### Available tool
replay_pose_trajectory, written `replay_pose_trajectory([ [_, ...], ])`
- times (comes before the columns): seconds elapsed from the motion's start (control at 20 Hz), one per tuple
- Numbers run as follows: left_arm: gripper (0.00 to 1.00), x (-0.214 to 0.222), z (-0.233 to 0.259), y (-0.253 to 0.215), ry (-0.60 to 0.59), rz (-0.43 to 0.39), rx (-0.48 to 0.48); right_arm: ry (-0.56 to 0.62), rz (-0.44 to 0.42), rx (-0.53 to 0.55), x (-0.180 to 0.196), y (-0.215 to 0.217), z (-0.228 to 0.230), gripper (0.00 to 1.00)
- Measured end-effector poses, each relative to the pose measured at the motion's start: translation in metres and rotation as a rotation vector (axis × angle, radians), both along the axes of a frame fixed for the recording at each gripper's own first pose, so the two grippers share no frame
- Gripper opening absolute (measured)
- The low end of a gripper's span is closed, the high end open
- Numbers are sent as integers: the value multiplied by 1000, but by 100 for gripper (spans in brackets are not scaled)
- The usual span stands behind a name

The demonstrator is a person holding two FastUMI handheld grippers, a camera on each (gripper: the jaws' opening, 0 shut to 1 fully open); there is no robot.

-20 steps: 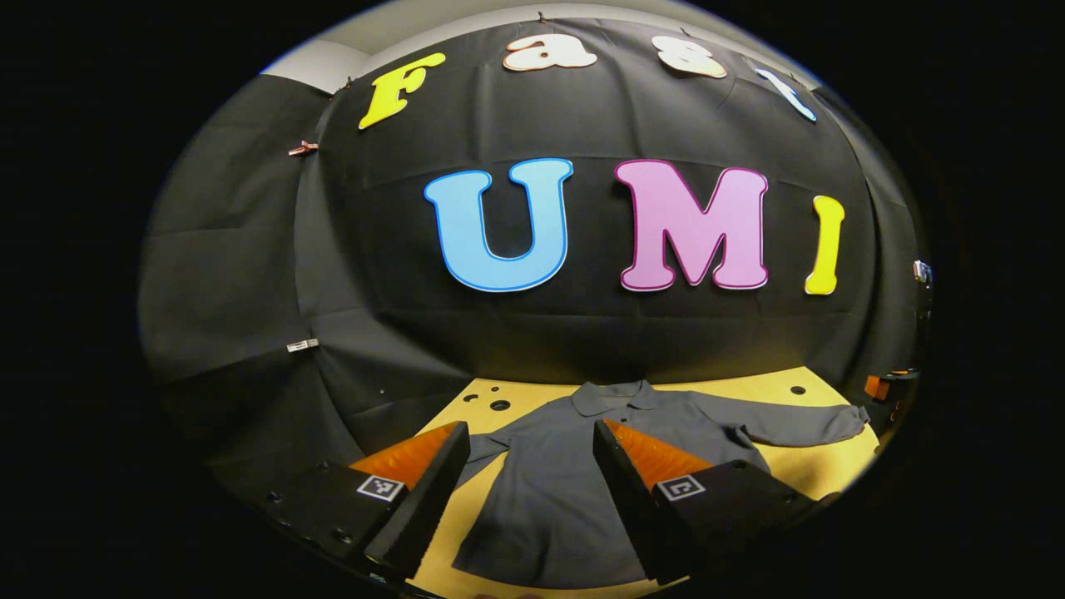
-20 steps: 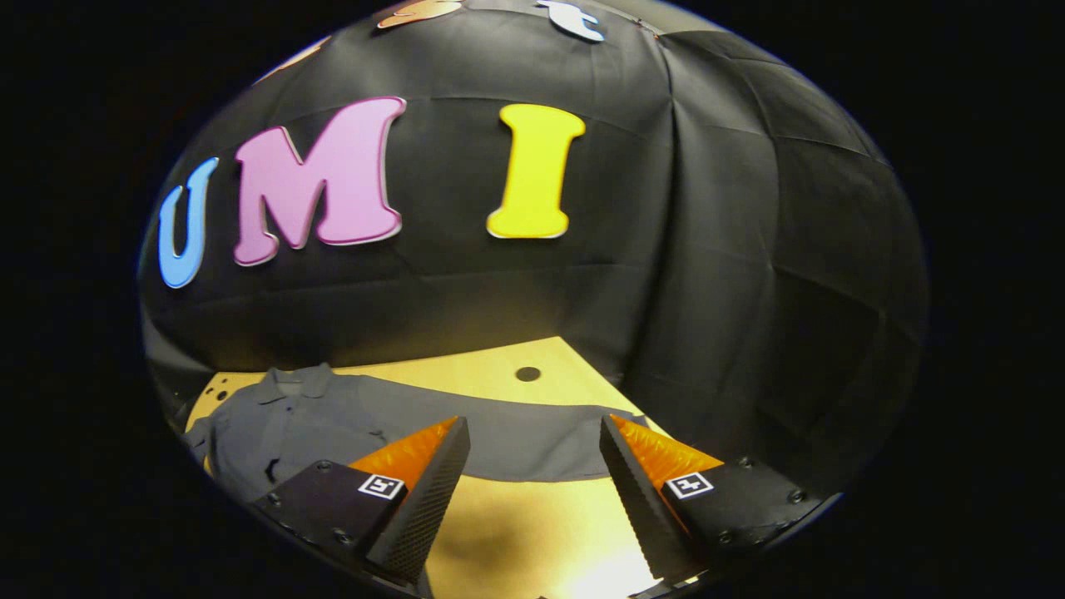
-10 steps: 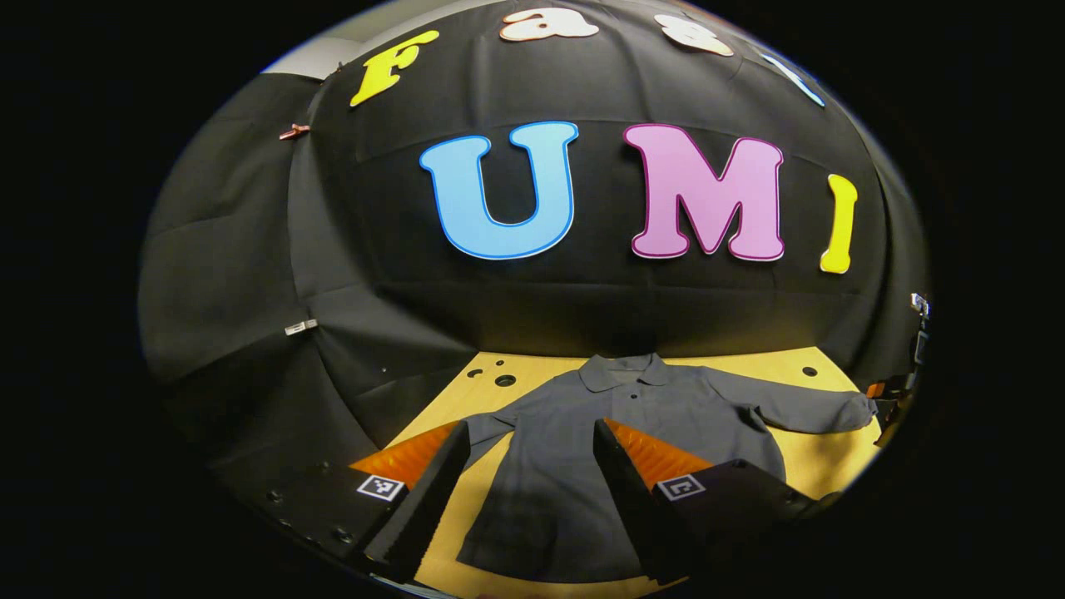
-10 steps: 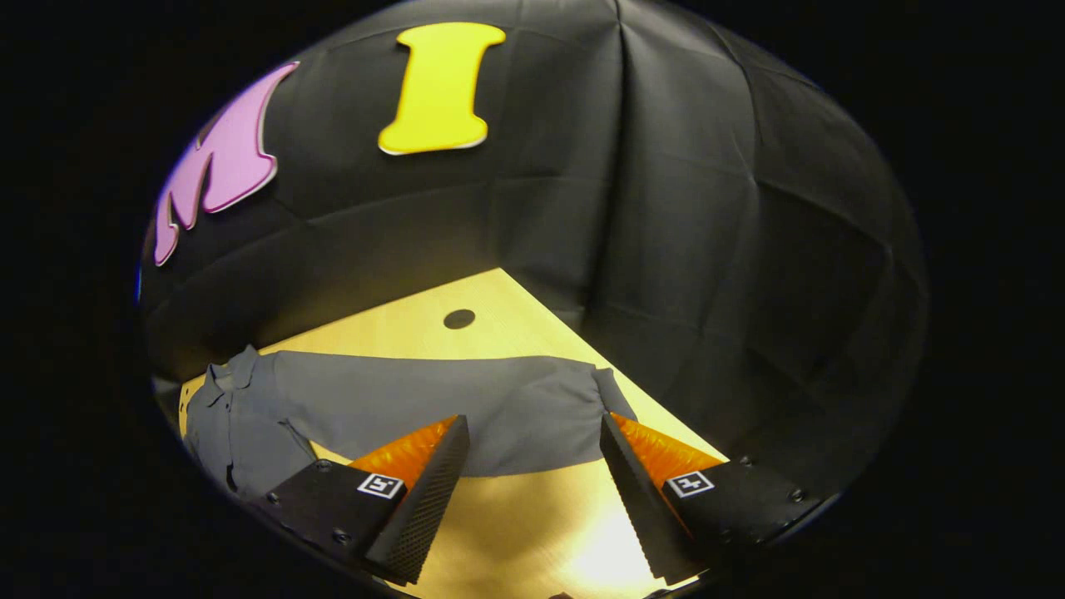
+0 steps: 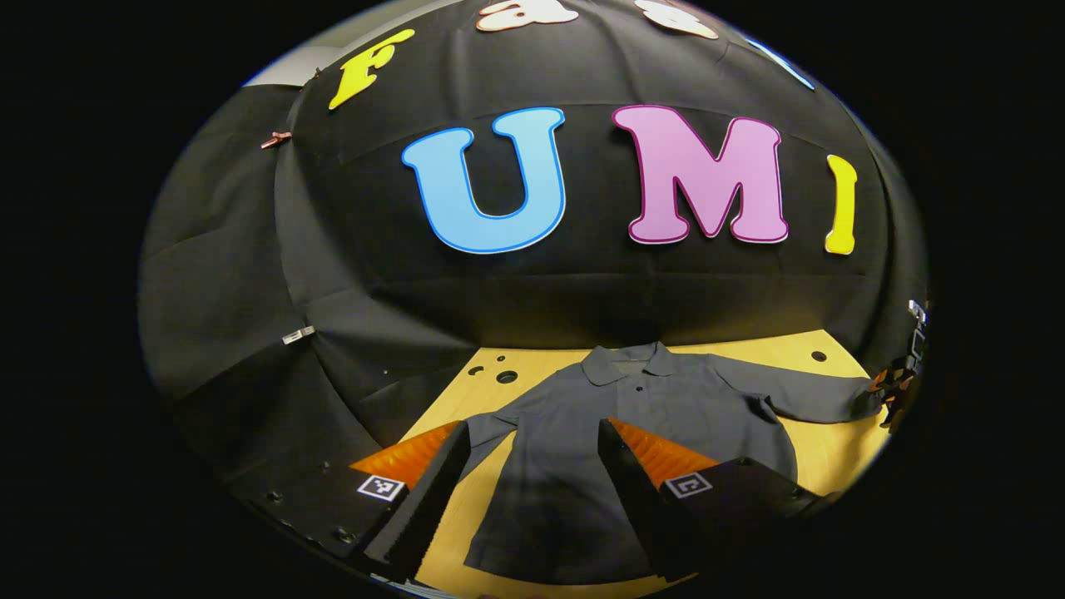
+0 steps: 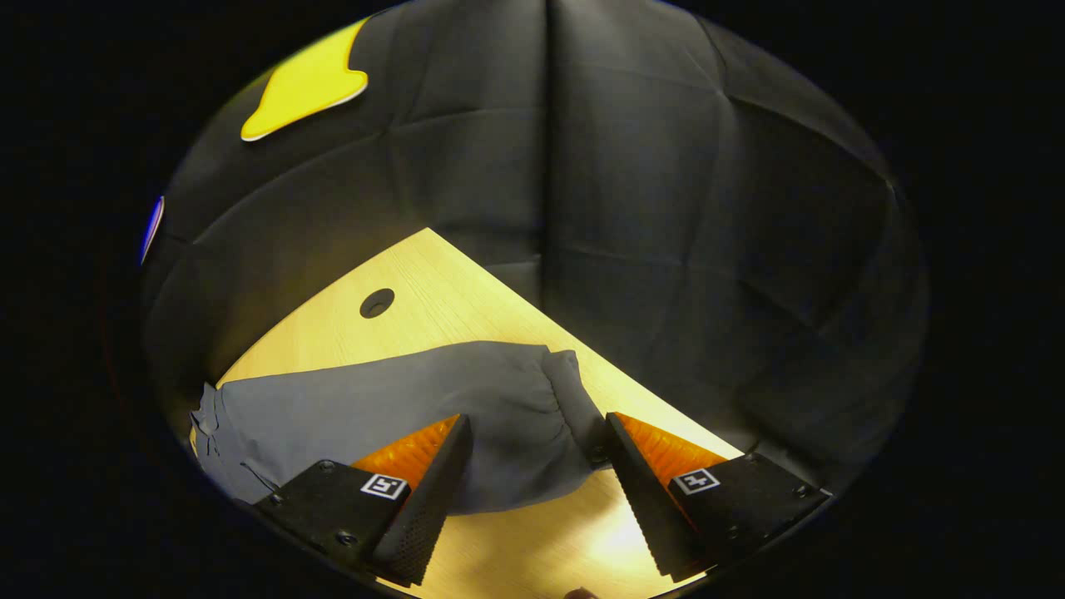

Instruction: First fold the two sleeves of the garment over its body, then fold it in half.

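Observation:
A grey long-sleeved collared shirt (image 5: 632, 416) lies flat on the wooden table (image 5: 832, 457), collar toward the booth wall. In the left gripper view my left gripper (image 5: 520, 491) hovers open over the shirt's near left part, its fingers straddling the body and the short-looking left sleeve (image 5: 487, 433). The other sleeve (image 5: 815, 403) stretches out to the right. In the right gripper view that sleeve (image 6: 399, 408) lies across the table (image 6: 433, 291), and its cuff end (image 6: 570, 391) sits between the fingers of my open right gripper (image 6: 537, 491).
The table has round holes near its back edge (image 5: 506, 377) (image 6: 376, 303). The black cloth wall closes in behind and to the right of the table. A dark object with orange parts (image 5: 894, 387) shows at the far right edge beyond the sleeve.
My right gripper has swung right and closed in on the sleeve's cuff, which now lies between its fingers. My left gripper has edged slightly forward over the shirt.

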State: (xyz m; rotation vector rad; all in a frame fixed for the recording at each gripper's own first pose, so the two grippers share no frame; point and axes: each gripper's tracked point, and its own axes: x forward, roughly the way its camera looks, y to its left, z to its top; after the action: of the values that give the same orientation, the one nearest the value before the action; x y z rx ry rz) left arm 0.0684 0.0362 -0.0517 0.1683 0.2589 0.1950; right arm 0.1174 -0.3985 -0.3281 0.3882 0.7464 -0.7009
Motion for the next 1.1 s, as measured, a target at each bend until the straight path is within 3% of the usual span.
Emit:
replay_pose_trajectory([
  [0.35, 98, 8, -1, -10, 16, -21, 15, 99, 32, 25, 11, 9, -36, 99],
  [0.6, 98, 3, 0, -4, 18, -11, 17, 122, 88, -35, 16, 16, -36, 96],
  [0.8, 98, -2, -6, 4, 38, 2, -5, 106, 125, -8, 13, 18, -36, 46],
  [0.9, 98, -4, -7, 9, 43, 5, -13, 91, 118, 36, 15, 24, -36, 12],
  [0.95, 98, -4, -9, 12, 51, 8, -19, 93, 126, 43, 16, 26, -37, 6],
  [1.1, 98, -6, -12, 17, 62, 11, -34, 113, 127, 45, 15, 28, -33, 6],
])
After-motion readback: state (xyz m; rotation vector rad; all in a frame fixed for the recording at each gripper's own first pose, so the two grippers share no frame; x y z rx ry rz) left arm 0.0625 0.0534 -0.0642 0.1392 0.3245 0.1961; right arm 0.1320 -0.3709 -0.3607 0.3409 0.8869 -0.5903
